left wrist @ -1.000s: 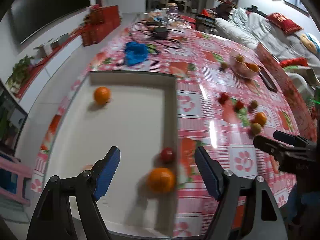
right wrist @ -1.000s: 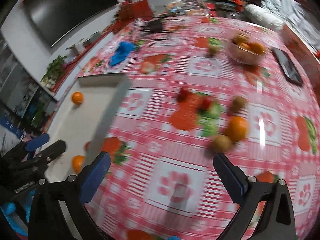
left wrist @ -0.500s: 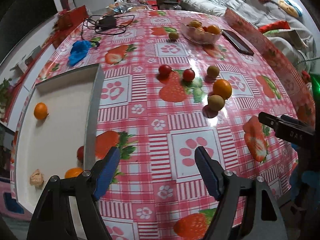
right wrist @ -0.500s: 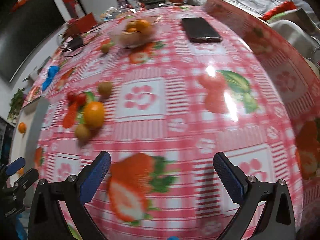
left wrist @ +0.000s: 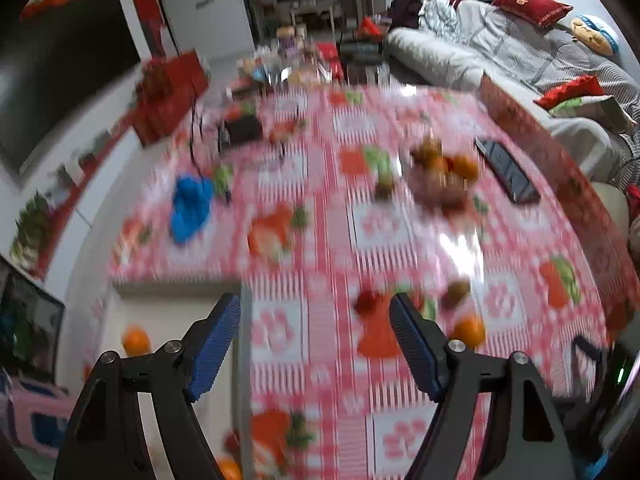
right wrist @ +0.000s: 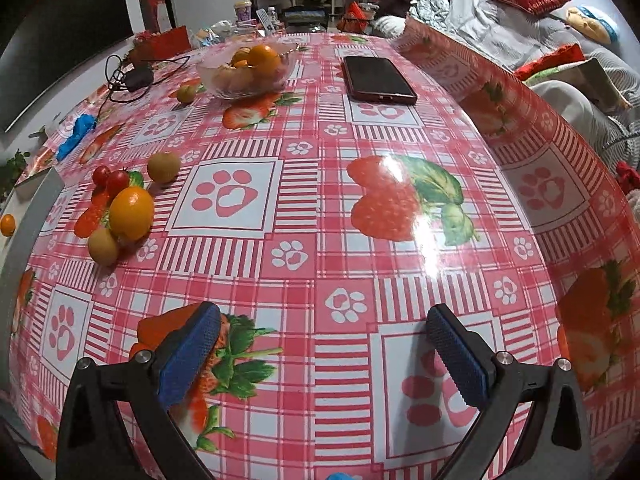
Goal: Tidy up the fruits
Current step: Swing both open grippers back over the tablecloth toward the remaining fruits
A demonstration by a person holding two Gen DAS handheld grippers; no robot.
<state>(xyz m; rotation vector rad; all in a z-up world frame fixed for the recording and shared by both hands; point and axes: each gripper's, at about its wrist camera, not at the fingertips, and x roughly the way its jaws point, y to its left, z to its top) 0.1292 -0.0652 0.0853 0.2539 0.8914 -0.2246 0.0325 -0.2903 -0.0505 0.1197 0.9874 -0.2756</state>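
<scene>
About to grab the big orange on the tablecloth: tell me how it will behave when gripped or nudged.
The orange looks round and smooth, so a nudge would probably send it rolling on the glossy tablecloth. Its rind likely tolerates a firm squeeze. It sits against a small brown fruit, which may shift too.

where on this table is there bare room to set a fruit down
Bare cloth runs wide between the loose fruit cluster on the left and the phone, down to the right gripper. It is crowded by that cluster, and around the glass bowl and charger.
</scene>
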